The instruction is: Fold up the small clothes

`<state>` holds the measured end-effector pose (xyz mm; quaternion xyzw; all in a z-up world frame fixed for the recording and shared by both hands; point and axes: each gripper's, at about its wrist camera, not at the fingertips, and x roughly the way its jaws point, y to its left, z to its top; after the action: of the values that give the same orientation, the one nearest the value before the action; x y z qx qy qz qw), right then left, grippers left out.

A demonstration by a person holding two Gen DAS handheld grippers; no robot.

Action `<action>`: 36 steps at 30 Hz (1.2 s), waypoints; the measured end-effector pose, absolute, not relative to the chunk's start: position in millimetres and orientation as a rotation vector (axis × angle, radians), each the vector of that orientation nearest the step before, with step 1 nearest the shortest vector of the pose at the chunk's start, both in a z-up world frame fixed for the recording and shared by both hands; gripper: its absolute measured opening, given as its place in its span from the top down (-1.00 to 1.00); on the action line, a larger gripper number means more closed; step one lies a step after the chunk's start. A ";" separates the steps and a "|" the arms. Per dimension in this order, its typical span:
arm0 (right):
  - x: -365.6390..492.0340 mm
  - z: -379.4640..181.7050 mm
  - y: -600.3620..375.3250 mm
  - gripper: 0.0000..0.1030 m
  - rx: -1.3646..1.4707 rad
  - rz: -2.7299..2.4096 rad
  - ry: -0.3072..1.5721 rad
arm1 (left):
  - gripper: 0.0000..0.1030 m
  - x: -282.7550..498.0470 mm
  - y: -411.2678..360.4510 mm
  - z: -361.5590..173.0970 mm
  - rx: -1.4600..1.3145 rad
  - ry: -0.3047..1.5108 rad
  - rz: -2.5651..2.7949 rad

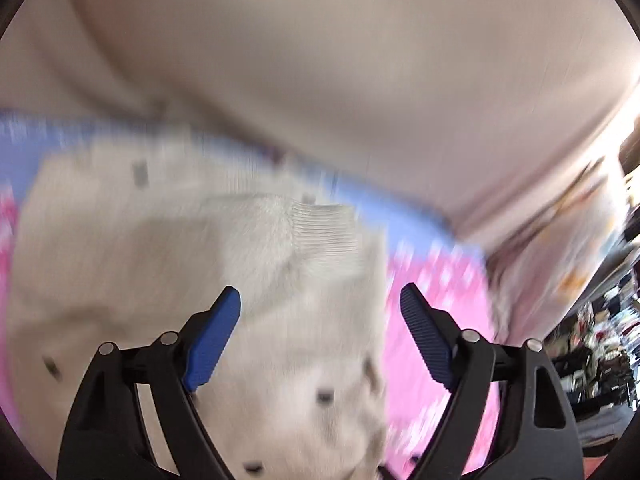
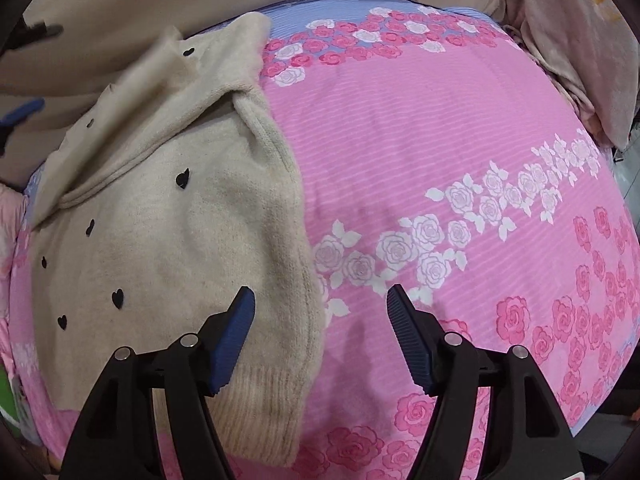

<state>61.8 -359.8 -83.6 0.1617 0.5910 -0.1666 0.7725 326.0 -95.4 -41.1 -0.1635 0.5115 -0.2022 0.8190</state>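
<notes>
A small cream knitted sweater (image 2: 168, 216) with little black hearts lies on a pink rose-patterned bedsheet (image 2: 420, 140), with one sleeve folded across its body. My right gripper (image 2: 320, 296) is open and empty, hovering over the sweater's right edge near its ribbed hem. My left gripper (image 1: 320, 296) is open and empty above the sweater (image 1: 180, 280), close to a ribbed cuff (image 1: 324, 228); that view is motion-blurred. A blue fingertip (image 2: 24, 112) of the left gripper shows at the far left of the right wrist view.
A beige padded headboard or wall (image 1: 320, 60) rises behind the bed. A pale crumpled cloth (image 2: 568, 52) lies at the back right corner. The sheet's blue band (image 2: 320, 12) runs along the far edge. Dark cluttered shelves (image 1: 600, 340) stand off to the right.
</notes>
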 end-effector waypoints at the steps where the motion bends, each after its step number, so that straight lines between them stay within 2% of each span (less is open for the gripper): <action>1: 55.7 -82.8 -363.1 -0.37 0.356 -0.369 1.280 | -0.55 311.6 -92.2 -50.8 -0.353 1.123 -0.421; 3: 44.4 -83.7 -367.9 -0.39 0.375 -0.371 1.283 | -0.55 292.6 -68.9 -71.3 -0.375 1.167 -0.380; 8: 23.3 -96.9 -363.2 -0.40 0.409 -0.312 1.338 | -0.56 189.0 29.2 -82.5 -0.410 1.210 -0.183; 16: 23.6 -114.4 -341.0 -0.41 0.498 -0.177 1.393 | -0.56 120.5 195.4 -123.4 -0.520 1.238 0.147; 18: 25.9 -116.0 -335.0 -0.53 0.493 -0.166 1.392 | -0.56 106.9 209.7 -136.1 -0.532 1.254 0.179; 22: 31.9 -118.0 -322.4 -0.53 0.510 -0.122 1.395 | -0.56 88.7 205.9 -157.8 -0.559 1.283 0.141; 25: 36.4 -119.3 -308.8 -0.37 0.511 -0.086 1.408 | -0.52 88.7 191.7 -159.5 -0.544 1.317 0.085; 26: 38.7 -119.0 -304.0 -0.08 0.476 -0.086 1.410 | -0.49 89.8 186.8 -160.6 -0.548 1.330 0.053; 27: 40.0 -119.3 -301.8 0.16 0.458 -0.087 1.412 | -0.25 90.3 180.2 -159.7 -0.531 1.330 0.040; 28: 42.3 -119.8 -303.5 0.82 0.459 -0.090 1.413 | 0.08 91.4 174.8 -159.5 -0.524 1.337 0.018; 29: 42.1 -120.8 -308.8 0.82 0.511 -0.084 1.412 | 0.24 92.3 170.7 -159.2 -0.517 1.348 0.012; 30: 41.6 -119.5 -313.8 0.83 0.542 -0.083 1.402 | 0.72 92.4 168.0 -160.9 -0.531 1.367 -0.009; 33: 37.3 -91.2 -318.5 0.86 0.432 -0.070 1.350 | 0.85 85.9 167.9 -155.8 -0.612 1.379 -0.049; 36: 25.2 -67.4 -329.4 0.88 0.343 -0.065 1.357 | 0.87 67.6 171.8 -142.5 -0.650 1.391 -0.103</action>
<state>25.2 -329.4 -67.4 0.1576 0.6245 -0.0298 0.7644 67.6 171.8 -142.5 -0.2939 0.6290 -0.0464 0.7182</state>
